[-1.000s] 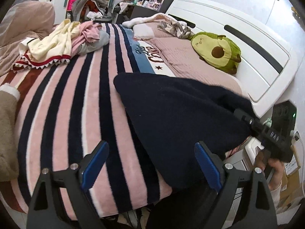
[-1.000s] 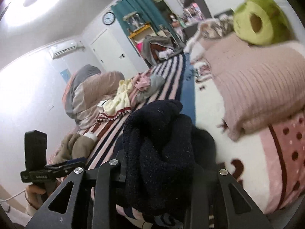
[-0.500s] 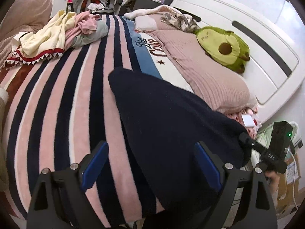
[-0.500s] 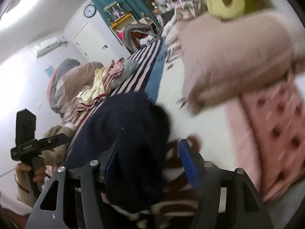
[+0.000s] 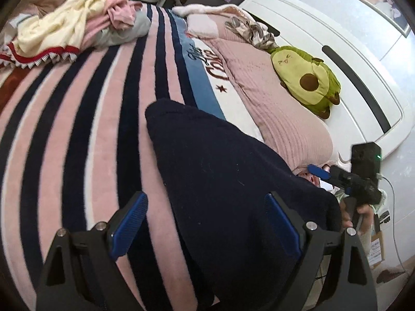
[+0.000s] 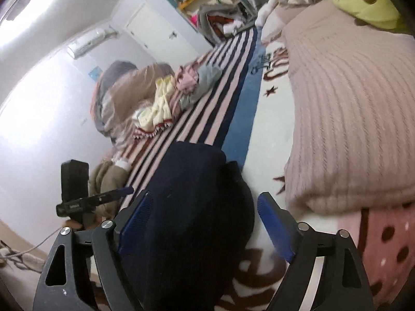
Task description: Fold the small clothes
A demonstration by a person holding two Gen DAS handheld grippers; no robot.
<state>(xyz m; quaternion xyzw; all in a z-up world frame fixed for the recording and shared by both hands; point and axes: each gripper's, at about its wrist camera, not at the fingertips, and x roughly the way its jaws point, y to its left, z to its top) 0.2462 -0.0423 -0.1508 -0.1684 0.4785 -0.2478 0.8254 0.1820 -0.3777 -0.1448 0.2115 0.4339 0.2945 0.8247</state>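
Beside the pillow (image 5: 280, 108), on the striped blanket (image 5: 77, 134), a dark garment (image 5: 220, 181) is being left lying in a thick folded heap, its far rounded corner reaching toward the blue band of the blanket. Its near part is being seen to run past the blanket's near edge. Between the garment and the pillow only a narrow strip of white blanket is being shown in the right wrist view.

The left gripper (image 5: 205, 223) is being held wide apart above the garment's near left edge, one pad over pink stripe, the other over dark cloth; nothing is being gripped by it. The right gripper (image 6: 207, 223) is being opened, its jaws spreading on either side of the garment's end nearest the pillow; whether its left pad is touching the cloth cannot be told, while the right pad is being kept clear over white blanket.

Away from the pillow, a broad bare stretch of stripes is being left free. Farther off, well apart from the garment, a clothes pile (image 5: 77, 23) is being shown. An avocado plush (image 5: 306, 80) is lying against the pillow's headboard side.
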